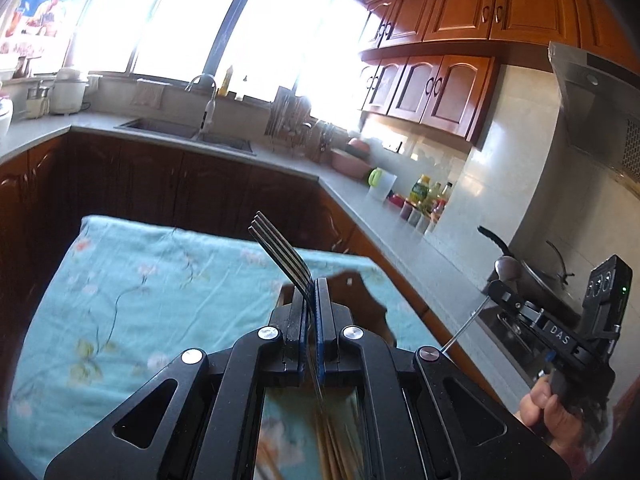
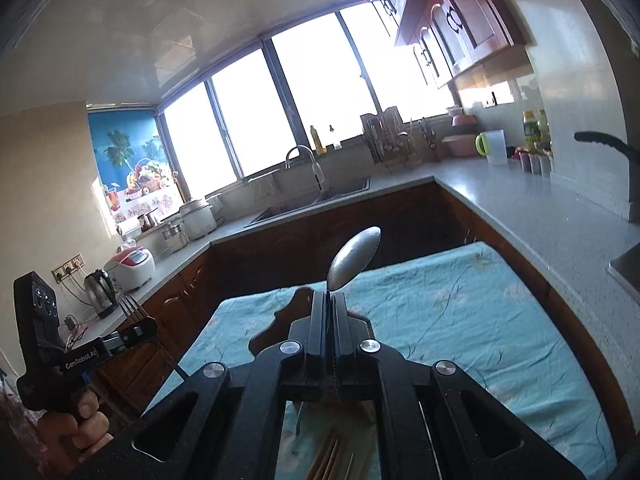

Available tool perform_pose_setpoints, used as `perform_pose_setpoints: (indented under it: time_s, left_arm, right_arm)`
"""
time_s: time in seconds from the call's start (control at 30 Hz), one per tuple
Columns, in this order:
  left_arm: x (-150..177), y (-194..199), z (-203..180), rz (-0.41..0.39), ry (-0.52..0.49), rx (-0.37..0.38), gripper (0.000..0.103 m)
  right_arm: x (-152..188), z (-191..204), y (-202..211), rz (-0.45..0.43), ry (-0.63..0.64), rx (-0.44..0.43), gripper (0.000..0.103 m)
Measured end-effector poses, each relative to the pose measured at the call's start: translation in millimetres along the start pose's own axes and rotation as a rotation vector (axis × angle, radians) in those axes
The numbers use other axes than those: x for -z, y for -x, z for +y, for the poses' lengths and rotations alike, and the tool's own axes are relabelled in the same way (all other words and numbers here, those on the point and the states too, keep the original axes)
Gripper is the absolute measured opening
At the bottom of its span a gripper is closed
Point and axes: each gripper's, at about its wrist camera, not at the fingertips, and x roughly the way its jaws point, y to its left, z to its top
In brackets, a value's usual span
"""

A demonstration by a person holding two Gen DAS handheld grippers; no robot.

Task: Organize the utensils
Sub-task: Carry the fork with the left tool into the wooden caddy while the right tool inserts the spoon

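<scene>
My left gripper (image 1: 311, 286) is shut on a metal fork (image 1: 280, 248), tines pointing up and away, held above the table with the light blue floral cloth (image 1: 140, 280). My right gripper (image 2: 330, 296) is shut on a metal spoon (image 2: 354, 258), bowl pointing up. The right gripper with its spoon also shows at the right of the left wrist view (image 1: 500, 286). The left gripper with its fork shows at the left of the right wrist view (image 2: 138, 328). Wooden chopsticks (image 2: 326, 462) lie on the cloth below the grippers, partly hidden.
A dark brown wooden object (image 1: 360, 292) lies on the cloth just past the fingers. A grey countertop (image 2: 520, 208) wraps around the room with a sink (image 2: 312, 200), utensil rack (image 2: 384, 136), bottles (image 2: 534, 132) and appliances. A stove with a pan (image 1: 536, 280) is at the right.
</scene>
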Motion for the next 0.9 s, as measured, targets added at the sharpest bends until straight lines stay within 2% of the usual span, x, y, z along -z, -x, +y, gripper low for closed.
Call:
perform_pose_setpoints:
  time_s: [0.1, 0.27, 0.43, 0.57, 0.9]
  left_arm:
    - [-21, -24, 3, 0.001, 0.019, 0.031, 0.002]
    - [-33, -65, -6, -0.033, -0.043, -0.015, 0.002]
    - [-11, -101, -9, 0.007, -0.082, -0.025, 0.002]
    - [10, -119, -9, 0.052, -0.1, -0.031, 0.002]
    - [43, -137, -2, 0.155, -0.109, -0.051, 0.002]
  right_arm:
    - [-16, 4, -15, -0.034, 0.033, 0.016, 0.002]
    - [-23, 10, -45, -0.054, 0.117, 0.069, 0.002]
    - [-2, 12, -72, -0.016, 0.164, 0.097, 0.002]
    - [18, 13, -87, 0.024, 0.18, 0.08, 0.002]
    - [51, 3, -109, 0.141, 0.186, 0.053, 0.002]
